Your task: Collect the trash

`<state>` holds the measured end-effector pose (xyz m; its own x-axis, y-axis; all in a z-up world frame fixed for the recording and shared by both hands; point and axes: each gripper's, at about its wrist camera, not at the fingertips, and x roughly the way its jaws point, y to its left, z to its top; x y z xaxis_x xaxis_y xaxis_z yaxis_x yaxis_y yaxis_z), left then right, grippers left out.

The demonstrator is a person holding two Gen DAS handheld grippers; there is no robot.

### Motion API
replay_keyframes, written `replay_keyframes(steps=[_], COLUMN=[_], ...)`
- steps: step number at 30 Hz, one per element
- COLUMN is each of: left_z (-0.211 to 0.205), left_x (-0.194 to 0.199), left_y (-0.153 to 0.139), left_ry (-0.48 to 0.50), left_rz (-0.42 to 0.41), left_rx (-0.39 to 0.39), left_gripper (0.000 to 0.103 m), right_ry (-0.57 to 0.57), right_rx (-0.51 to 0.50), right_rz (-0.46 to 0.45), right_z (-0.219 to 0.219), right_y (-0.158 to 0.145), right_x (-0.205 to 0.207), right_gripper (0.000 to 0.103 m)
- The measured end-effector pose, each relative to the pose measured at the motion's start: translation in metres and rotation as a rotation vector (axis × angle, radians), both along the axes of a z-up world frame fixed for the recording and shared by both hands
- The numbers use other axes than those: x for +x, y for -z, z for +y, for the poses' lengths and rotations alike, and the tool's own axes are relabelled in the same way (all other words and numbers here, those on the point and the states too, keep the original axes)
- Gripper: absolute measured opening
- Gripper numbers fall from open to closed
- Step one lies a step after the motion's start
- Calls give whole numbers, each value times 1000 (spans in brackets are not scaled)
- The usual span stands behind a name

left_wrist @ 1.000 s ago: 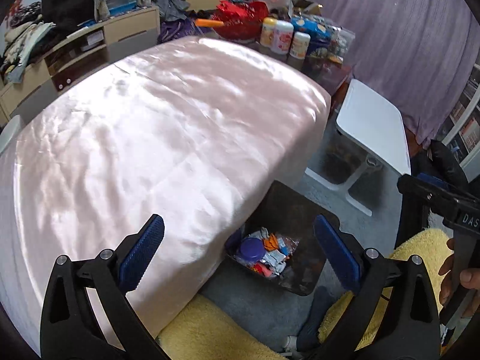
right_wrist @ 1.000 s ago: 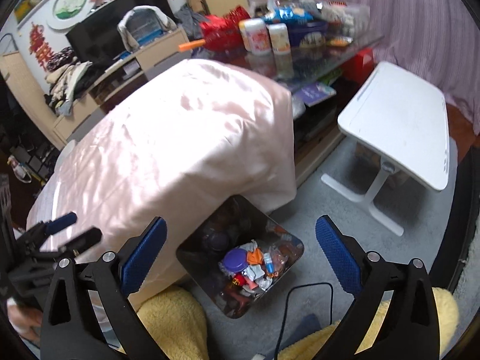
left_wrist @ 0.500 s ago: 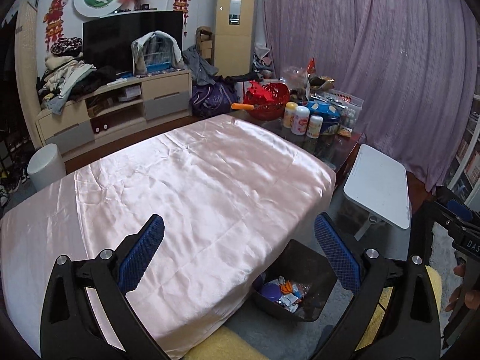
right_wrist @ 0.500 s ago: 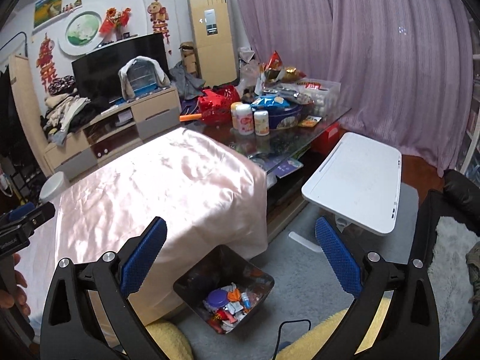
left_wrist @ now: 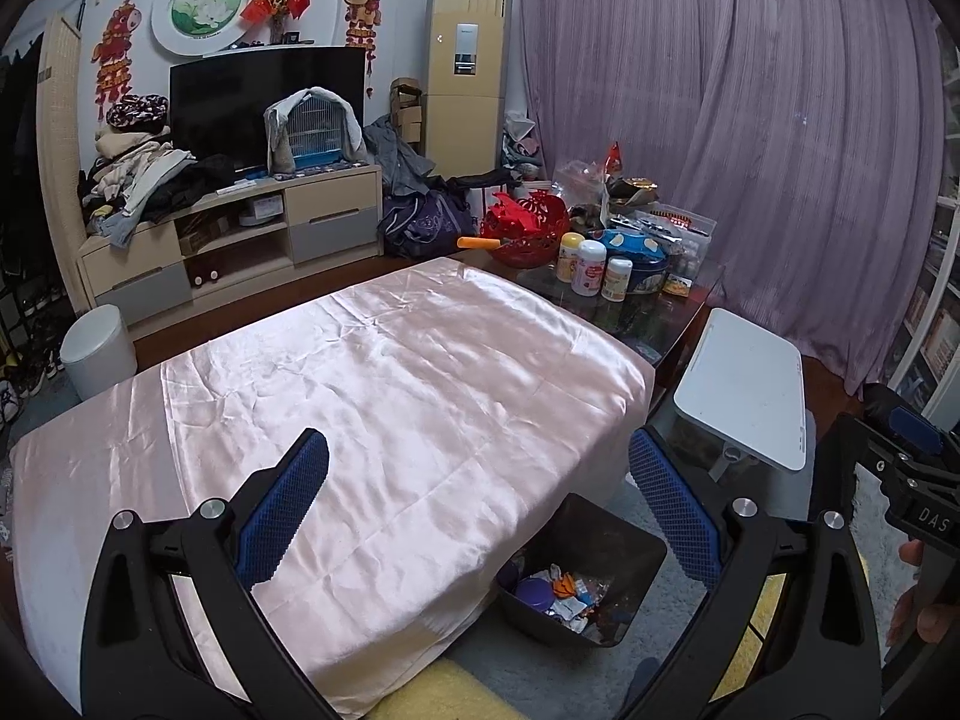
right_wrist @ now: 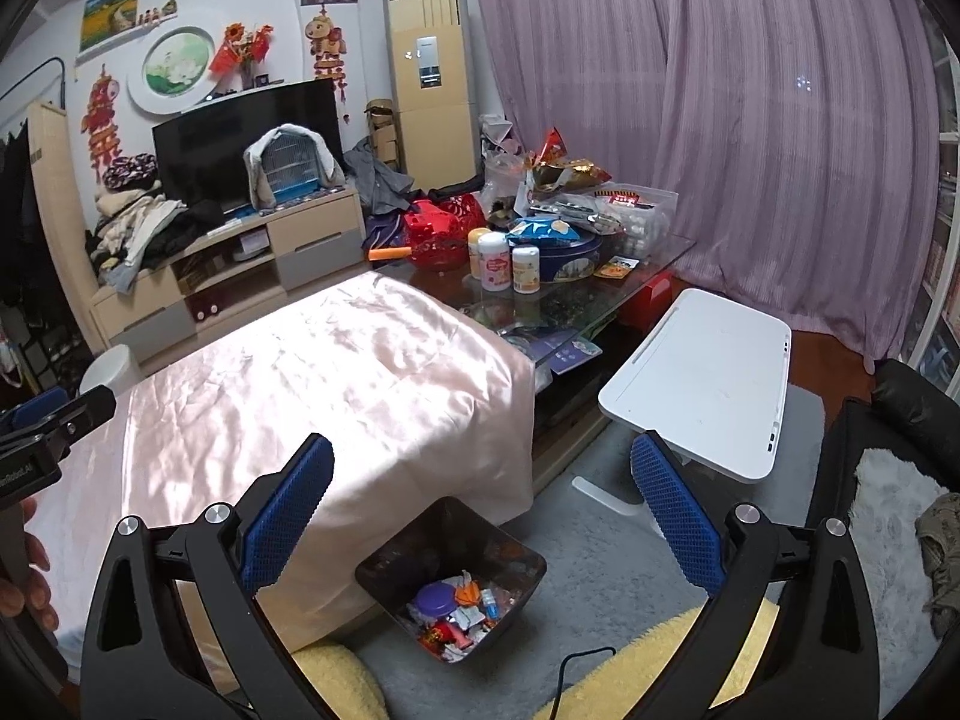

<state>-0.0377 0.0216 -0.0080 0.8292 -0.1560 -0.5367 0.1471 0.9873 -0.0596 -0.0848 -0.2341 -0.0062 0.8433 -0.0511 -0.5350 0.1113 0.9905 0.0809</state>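
A black bin (left_wrist: 624,546) stands on the grey carpet at the near corner of the table; it also shows in the right wrist view (right_wrist: 510,546). Inside lies trash (right_wrist: 456,609): a purple lid, wrappers and small red and orange bits (left_wrist: 555,591). My left gripper (left_wrist: 477,480) is open and empty, raised above the table's near edge. My right gripper (right_wrist: 480,486) is open and empty, raised above the bin. The pink satin cloth (left_wrist: 360,396) on the table shows no loose items.
A glass table end (right_wrist: 558,294) carries jars, tins and snack bags. A white side table (right_wrist: 702,384) stands to the right. A TV cabinet (left_wrist: 240,234), a white stool (left_wrist: 99,348), purple curtains and a yellow cushion (right_wrist: 336,684) surround the spot.
Both grippers have lifted and tilted up from looking down at the bin to viewing the whole room. Both stayed open and empty.
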Motion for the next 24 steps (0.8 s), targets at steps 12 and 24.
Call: replay_keyframes(steps=[12,24], left_z=[-7,-12], left_x=[-6,-14], left_y=[-14,-26], left_ry=[2,31], left_rz=[-69,-158], left_rx=[-2,-5], left_gripper=[95,95], right_ry=[-8,-1], right_rx=[-13,-46], right_rz=[-75,-137], right_z=[11,16], right_y=[-17,-30], right_x=[-3,-9], right_gripper=[100,100])
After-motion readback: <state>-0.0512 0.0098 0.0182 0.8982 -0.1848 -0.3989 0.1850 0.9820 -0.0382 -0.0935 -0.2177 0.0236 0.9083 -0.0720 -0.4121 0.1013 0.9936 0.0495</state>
